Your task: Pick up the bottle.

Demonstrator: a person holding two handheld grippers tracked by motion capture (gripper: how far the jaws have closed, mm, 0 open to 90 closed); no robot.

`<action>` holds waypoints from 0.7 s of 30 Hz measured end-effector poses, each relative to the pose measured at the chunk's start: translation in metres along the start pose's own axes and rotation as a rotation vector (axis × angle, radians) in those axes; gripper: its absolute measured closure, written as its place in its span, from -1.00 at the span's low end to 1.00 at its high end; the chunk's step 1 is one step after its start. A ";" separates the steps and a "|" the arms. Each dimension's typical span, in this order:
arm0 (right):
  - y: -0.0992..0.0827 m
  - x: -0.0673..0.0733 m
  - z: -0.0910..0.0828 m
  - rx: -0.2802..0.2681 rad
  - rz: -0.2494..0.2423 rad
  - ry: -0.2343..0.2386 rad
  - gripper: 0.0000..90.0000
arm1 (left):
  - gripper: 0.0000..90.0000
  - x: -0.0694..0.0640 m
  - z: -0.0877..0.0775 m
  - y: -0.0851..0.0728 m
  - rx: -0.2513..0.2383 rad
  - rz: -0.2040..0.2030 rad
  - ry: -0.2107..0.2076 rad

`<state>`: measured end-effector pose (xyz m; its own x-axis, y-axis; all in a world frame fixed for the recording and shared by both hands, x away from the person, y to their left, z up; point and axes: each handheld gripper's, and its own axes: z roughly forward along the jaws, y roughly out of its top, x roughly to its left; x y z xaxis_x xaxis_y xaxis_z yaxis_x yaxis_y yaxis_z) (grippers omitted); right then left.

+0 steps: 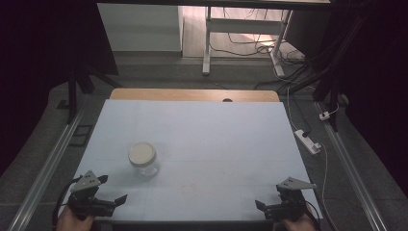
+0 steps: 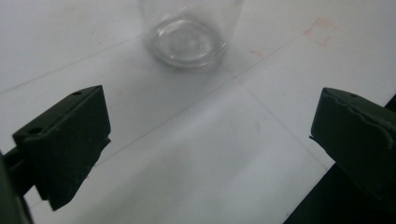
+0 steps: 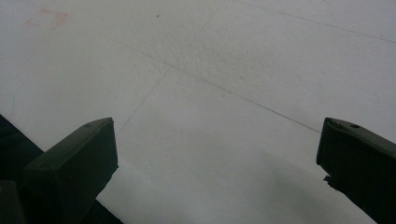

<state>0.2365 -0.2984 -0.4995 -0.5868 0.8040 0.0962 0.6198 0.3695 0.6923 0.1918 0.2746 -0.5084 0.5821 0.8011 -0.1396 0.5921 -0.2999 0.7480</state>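
White table (image 1: 216, 144), glass jar (image 2: 189, 35) top cropped.

A clear glass jar (image 1: 143, 160) with a cream-white lid (image 1: 142, 153) stands toward the near left corner of the pale blue-white tabletop (image 1: 216, 139), which bears faint reddish marks (image 2: 322, 31) and a bare tan wooden strip (image 1: 192, 95) along its far edge.

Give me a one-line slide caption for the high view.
Clear glass jar with pale lid stands on the white table; open left gripper and right gripper wait at the near edge.
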 end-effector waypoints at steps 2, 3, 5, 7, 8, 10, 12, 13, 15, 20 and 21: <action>0.000 0.000 0.000 0.000 -0.002 -0.001 -1.00 | -1.00 0.001 0.002 0.001 -0.005 0.004 -0.013; 0.000 0.000 0.000 0.000 -0.006 -0.001 -1.00 | -1.00 0.002 0.003 0.002 -0.007 0.005 -0.016; 0.000 0.000 0.000 0.000 -0.006 0.000 -1.00 | -1.00 0.003 0.004 0.003 -0.010 0.008 -0.012; 0.000 0.000 0.000 0.000 -0.006 0.000 -1.00 | -1.00 0.004 0.006 0.004 -0.008 0.014 -0.007; 0.000 0.000 0.000 0.000 -0.006 0.000 -1.00 | -1.00 0.004 0.008 0.004 -0.003 0.017 -0.004; 0.000 0.000 0.000 0.000 -0.005 0.001 -1.00 | -1.00 0.004 0.011 0.006 0.007 0.019 0.007; 0.000 0.000 0.000 -0.001 -0.005 0.004 -1.00 | -1.00 0.005 0.015 0.007 0.012 0.013 0.007; 0.000 0.000 0.000 -0.001 -0.005 0.004 -1.00 | -1.00 0.006 0.017 0.007 0.006 0.012 0.004; 0.000 0.000 0.000 -0.001 -0.006 0.005 -1.00 | -1.00 0.007 0.021 0.009 0.006 0.016 0.012; 0.000 0.000 0.000 0.003 -0.007 0.006 -1.00 | -1.00 0.009 0.030 0.017 0.002 0.027 0.014; 0.000 0.000 0.000 0.003 -0.007 0.006 -1.00 | -1.00 0.009 0.030 0.017 0.002 0.027 0.014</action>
<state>0.2367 -0.2984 -0.4995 -0.5941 0.7987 0.0957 0.6173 0.3764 0.6909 0.2242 0.2615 -0.5168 0.5904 0.7996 -0.1100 0.5771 -0.3229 0.7501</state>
